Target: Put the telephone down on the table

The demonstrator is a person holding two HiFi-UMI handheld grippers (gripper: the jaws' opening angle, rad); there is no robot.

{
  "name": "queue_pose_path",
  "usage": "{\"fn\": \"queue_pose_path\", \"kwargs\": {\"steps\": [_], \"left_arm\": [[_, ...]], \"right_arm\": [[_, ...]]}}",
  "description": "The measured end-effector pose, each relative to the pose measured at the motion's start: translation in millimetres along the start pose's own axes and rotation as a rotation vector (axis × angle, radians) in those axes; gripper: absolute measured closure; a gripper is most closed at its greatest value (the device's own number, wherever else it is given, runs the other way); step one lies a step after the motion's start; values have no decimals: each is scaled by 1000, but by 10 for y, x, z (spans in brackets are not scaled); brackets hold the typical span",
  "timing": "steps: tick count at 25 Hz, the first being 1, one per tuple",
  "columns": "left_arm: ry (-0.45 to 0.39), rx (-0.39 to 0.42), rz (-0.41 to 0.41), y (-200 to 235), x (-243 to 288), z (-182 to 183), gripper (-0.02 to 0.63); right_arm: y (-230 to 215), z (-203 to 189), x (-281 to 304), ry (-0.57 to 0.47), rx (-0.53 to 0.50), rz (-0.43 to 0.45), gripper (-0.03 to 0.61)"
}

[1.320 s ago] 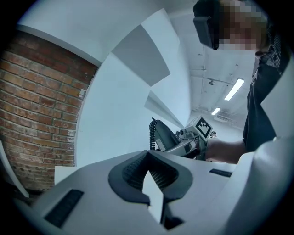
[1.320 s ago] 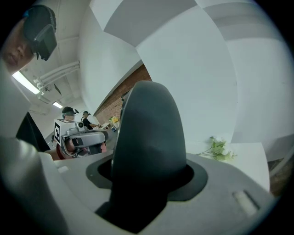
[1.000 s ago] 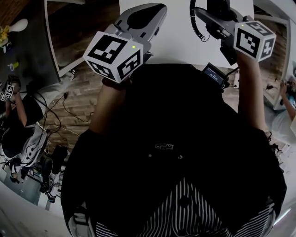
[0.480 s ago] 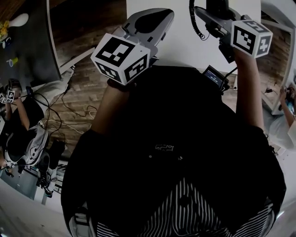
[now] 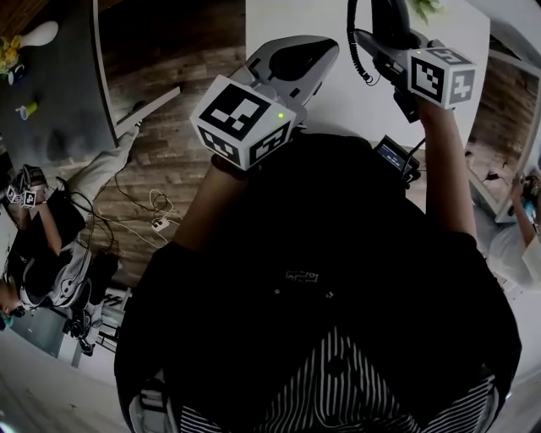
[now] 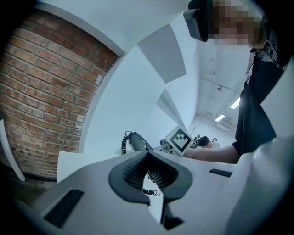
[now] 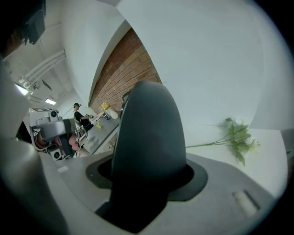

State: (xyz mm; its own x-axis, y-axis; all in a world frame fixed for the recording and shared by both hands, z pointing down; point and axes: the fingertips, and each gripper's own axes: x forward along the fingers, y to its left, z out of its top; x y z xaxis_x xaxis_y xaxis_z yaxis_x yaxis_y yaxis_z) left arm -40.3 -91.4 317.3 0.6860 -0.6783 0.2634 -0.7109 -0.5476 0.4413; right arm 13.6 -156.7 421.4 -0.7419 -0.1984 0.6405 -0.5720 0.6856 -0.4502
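A black telephone handset (image 5: 393, 19) with a coiled cord (image 5: 358, 46) hangs above the white table (image 5: 338, 93), and my right gripper (image 5: 396, 49) is shut on it. In the right gripper view the handset (image 7: 147, 128) fills the space between the jaws of that gripper (image 7: 149, 176). My left gripper (image 5: 308, 57) hovers at the table's near left edge. Its ribbed pads meet with nothing between them (image 6: 148, 170). From the left gripper view I see the handset (image 6: 138, 142) and its cord (image 6: 124, 143) beyond, held up over the table (image 6: 73, 158).
A green flower sprig (image 7: 238, 137) lies on the table past the handset. A brick wall (image 6: 41, 92) rises behind the table. A small screen device (image 5: 393, 154) sits by my chest. Another person (image 5: 38, 228) is on the wooden floor at left, near a grey table (image 5: 51, 84).
My head view has swung, so the table sits farther right in it. The left gripper has drifted right and lower in view. The right gripper still holds the handset, slightly farther left.
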Motion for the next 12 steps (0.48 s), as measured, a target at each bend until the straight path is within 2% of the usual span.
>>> {"fn": "queue_pose_path", "kwargs": {"steps": [4,7,12], "left_arm": [[-12,23,-101,-164,9,16,606],[3,26,-102,-147,24,-26,606],[0,-14,-90,-65,6,-43,606]], "right_arm": [[-90,-204,260,71,17,-4,301],[-162,-365,412,110,37,-12,301],[-279,-618,591,180,67,-15,301]]}}
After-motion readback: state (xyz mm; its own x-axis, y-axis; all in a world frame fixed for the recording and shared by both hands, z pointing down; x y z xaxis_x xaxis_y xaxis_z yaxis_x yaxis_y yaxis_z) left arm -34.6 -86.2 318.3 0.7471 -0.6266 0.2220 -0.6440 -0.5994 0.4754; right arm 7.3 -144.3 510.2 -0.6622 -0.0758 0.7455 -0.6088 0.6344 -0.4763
